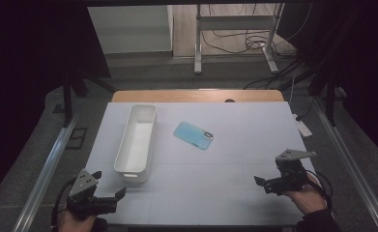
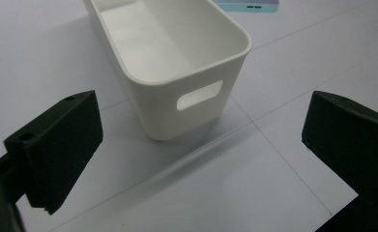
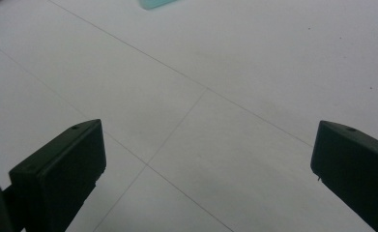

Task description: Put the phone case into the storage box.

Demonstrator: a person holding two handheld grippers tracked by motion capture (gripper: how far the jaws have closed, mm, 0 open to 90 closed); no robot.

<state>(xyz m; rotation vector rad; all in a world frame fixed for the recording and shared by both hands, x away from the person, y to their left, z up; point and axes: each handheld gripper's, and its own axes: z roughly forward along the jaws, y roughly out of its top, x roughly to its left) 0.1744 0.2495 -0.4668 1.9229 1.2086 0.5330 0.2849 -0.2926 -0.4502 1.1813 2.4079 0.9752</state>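
A long white bin [image 1: 137, 142] stands empty on the left half of the white table [image 1: 235, 154], its short handled end facing me. To its right a light blue phone [image 1: 193, 135] lies flat, camera end to the right. My left gripper [image 1: 110, 182] hovers open at the near left corner, just short of the bin's near end. In the left gripper view the bin [image 2: 177, 58] sits ahead between the wide-apart jaws of that gripper [image 2: 201, 154], with the phone [image 2: 249, 5] behind it. My right gripper [image 1: 268, 173] is open at the near right, over bare table; the right gripper view has the phone's corner [image 3: 152, 4] far ahead.
A wooden tabletop edge [image 1: 196, 95] runs along the back of the white surface. A white power strip [image 1: 302, 126] lies off the right edge. Beyond are a metal stand [image 1: 235, 43] and floor cables [image 1: 254, 41]. Metal rails flank the table on both sides.
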